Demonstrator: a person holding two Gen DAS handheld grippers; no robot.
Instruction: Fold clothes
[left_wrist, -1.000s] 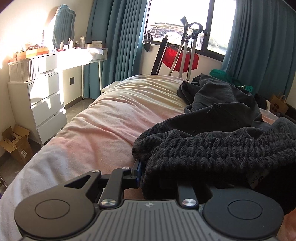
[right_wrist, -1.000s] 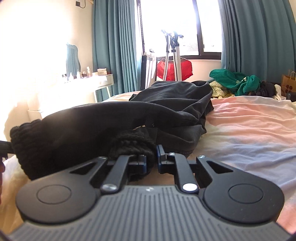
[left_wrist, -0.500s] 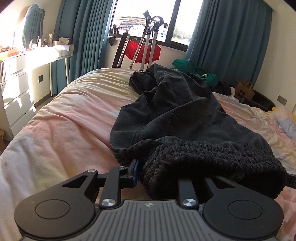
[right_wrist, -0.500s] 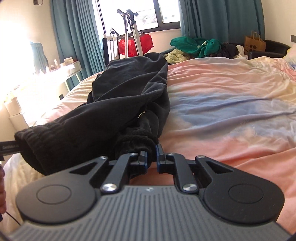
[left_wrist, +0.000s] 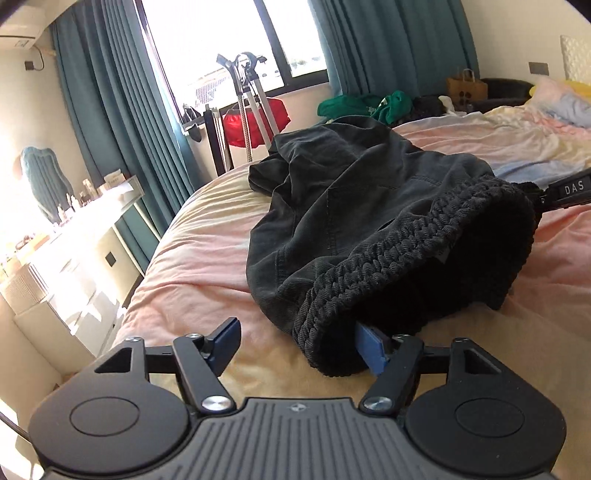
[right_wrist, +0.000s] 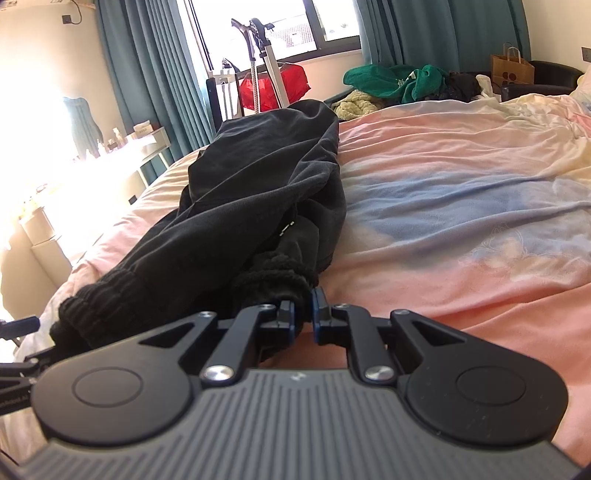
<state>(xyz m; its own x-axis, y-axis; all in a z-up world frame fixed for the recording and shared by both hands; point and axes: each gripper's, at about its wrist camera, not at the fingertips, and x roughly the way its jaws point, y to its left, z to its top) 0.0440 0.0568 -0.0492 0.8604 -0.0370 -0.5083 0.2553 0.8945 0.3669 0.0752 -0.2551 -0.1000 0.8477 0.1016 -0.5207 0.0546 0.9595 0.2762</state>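
Nearest in the left wrist view, the left gripper (left_wrist: 299, 345) has its jaws opening wide. The left blue pad (left_wrist: 224, 343) stands clear over bare sheet, and the right pad lies against the gathered waistband (left_wrist: 406, 273) of the black trousers (left_wrist: 354, 206), partly tucked under the cloth. The waistband sits between the spread fingers without being pinched, so this gripper has hold of nothing.

In the right wrist view, the right gripper (right_wrist: 303, 314) is nearly closed, and its two pads clamp the bunched elastic edge of the same trousers (right_wrist: 258, 192) just ahead of the fingertips. To the left of it, the other end of the waistband rests on the bed, with part of the left tool visible at the frame's left edge.

The trousers lie on the bed (left_wrist: 207, 258), over its pink, yellow and blue sheet, with the waistband at the near end. The legs run away from the grippers in a rumpled length toward the far edge of the mattress.

Beyond the bed's far edge stand a metal stand (right_wrist: 266, 62) with a red bag (right_wrist: 273, 86) behind it. A heap of green clothing (right_wrist: 395, 83) lies to their right, and a brown paper bag (right_wrist: 511, 68) farther right. Teal curtains (right_wrist: 155, 74) flank a bright window. A white dresser (left_wrist: 74, 240) with small bottles sits along the left wall, washed out by sunlight.
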